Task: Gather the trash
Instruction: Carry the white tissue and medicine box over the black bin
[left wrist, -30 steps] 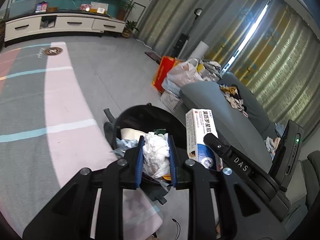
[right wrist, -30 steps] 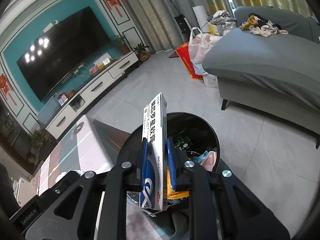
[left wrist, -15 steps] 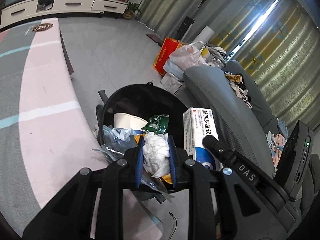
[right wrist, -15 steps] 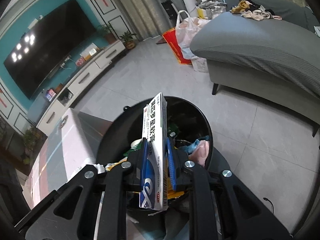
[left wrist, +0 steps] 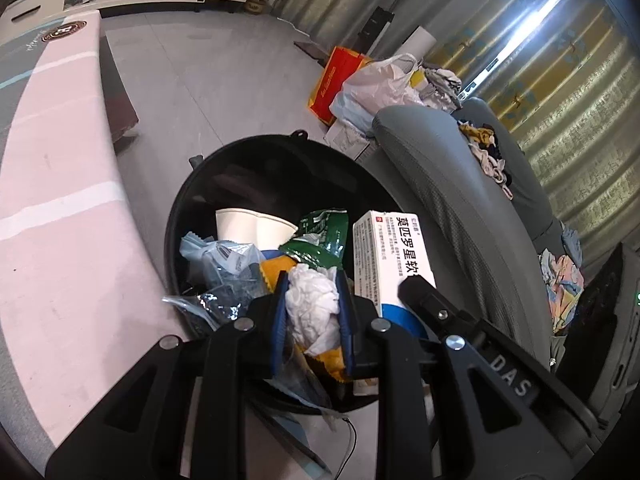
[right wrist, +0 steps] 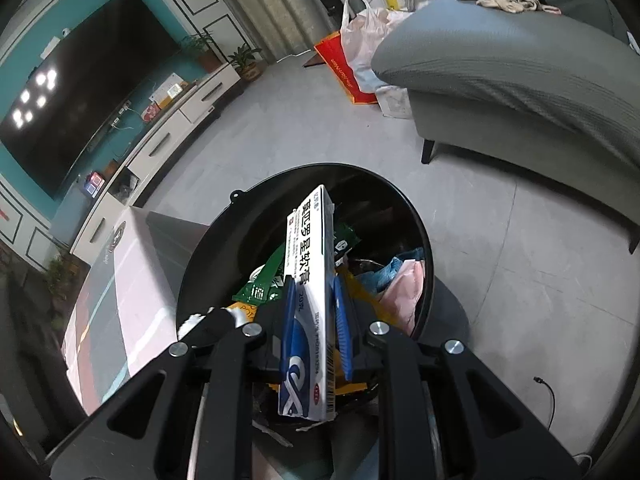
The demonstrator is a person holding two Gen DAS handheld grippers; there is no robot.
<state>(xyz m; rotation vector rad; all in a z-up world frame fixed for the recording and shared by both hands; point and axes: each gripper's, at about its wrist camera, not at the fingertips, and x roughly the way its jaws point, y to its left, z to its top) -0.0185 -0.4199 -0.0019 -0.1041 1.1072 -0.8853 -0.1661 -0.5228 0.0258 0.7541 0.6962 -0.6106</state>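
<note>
A round black trash bin (left wrist: 208, 184) stands on the floor below both grippers, holding a paper cup, green and yellow wrappers and clear plastic. It also shows in the right wrist view (right wrist: 416, 216). My left gripper (left wrist: 312, 312) is shut on a crumpled white tissue (left wrist: 314, 304) right above the bin's near side. My right gripper (right wrist: 312, 320) is shut on a white and blue medicine box (right wrist: 310, 280), held on edge over the bin. The box also shows in the left wrist view (left wrist: 392, 256), to the right of the tissue.
A pink and grey low table (left wrist: 52, 184) stands left of the bin. A grey sofa (right wrist: 520, 80) with clothes lies to the right. Red and white bags (left wrist: 360, 84) sit by the sofa's end. A TV cabinet (right wrist: 168, 136) lines the far wall.
Both grippers have moved forward and down towards the bin, which now looks larger and closer. Tissue and box stay clamped.
</note>
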